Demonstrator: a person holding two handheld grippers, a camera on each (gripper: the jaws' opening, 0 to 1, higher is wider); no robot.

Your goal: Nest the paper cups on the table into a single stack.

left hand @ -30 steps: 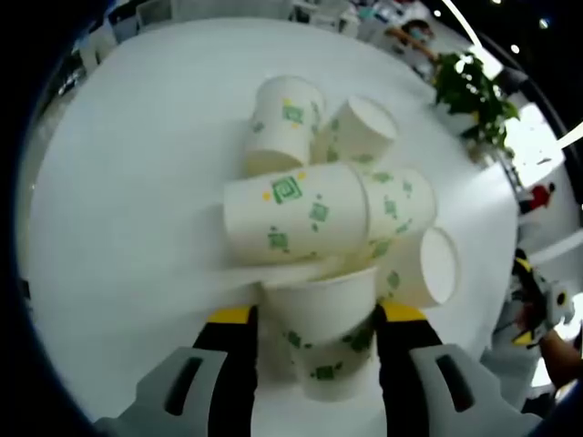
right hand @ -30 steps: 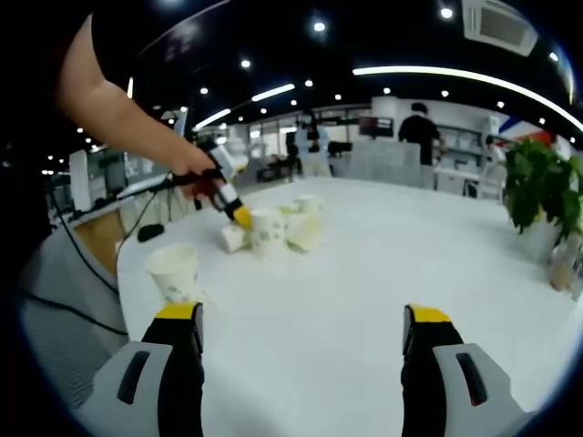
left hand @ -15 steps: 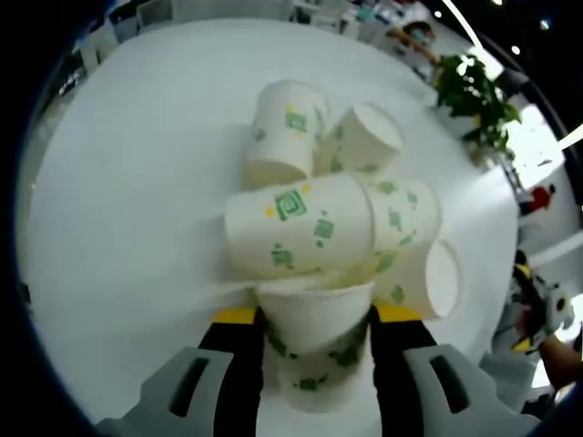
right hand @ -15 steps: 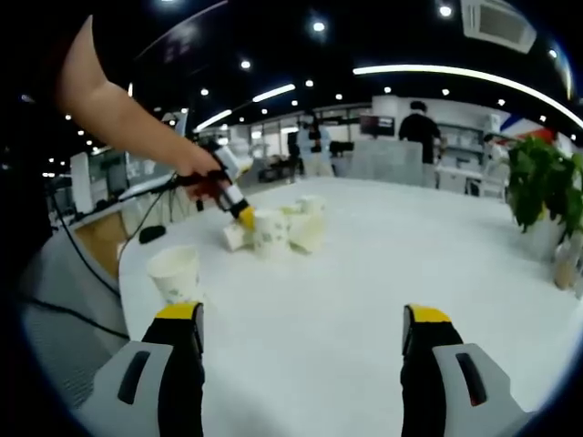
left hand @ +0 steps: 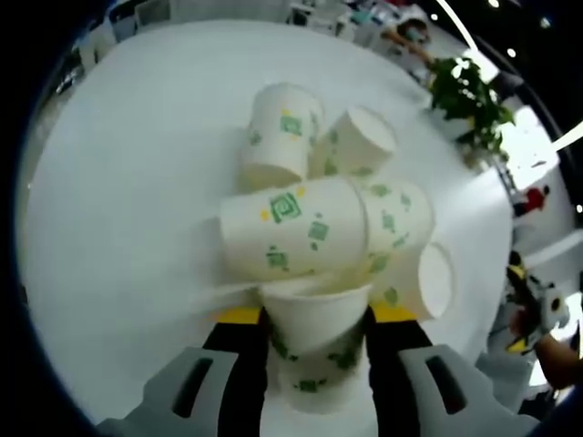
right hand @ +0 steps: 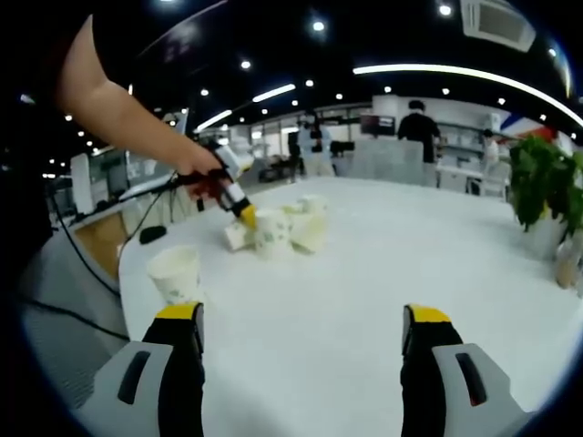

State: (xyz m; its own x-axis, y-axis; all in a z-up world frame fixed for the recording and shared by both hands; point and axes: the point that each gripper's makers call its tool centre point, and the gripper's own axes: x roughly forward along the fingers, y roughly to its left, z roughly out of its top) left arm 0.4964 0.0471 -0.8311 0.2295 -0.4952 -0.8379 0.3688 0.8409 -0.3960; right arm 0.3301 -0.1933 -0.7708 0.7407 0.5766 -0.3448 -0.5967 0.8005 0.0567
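White paper cups with green squares lie in a heap (left hand: pixel 332 205) on the white round table (left hand: pixel 127 182). My left gripper (left hand: pixel 314 319) is shut on an upright cup (left hand: pixel 314 337) at the near edge of the heap. One large cup (left hand: pixel 291 228) lies on its side just beyond it. In the right gripper view the same heap (right hand: pixel 282 228) sits far off, with the left gripper (right hand: pixel 239 212) and a person's hand (right hand: pixel 196 168) at it. A single upright cup (right hand: pixel 175 273) stands near the table's left edge. My right gripper (right hand: pixel 301 323) is open over bare table.
A potted plant (right hand: pixel 542 196) stands at the table's right side, also seen as the plant (left hand: pixel 469 96) beyond the heap. People and desks fill the office background. A dark cable (right hand: pixel 64 305) hangs off the table's left edge.
My left gripper's jaws have come together on the upright cup, which stood loose between them a second ago. The right gripper has stayed still.
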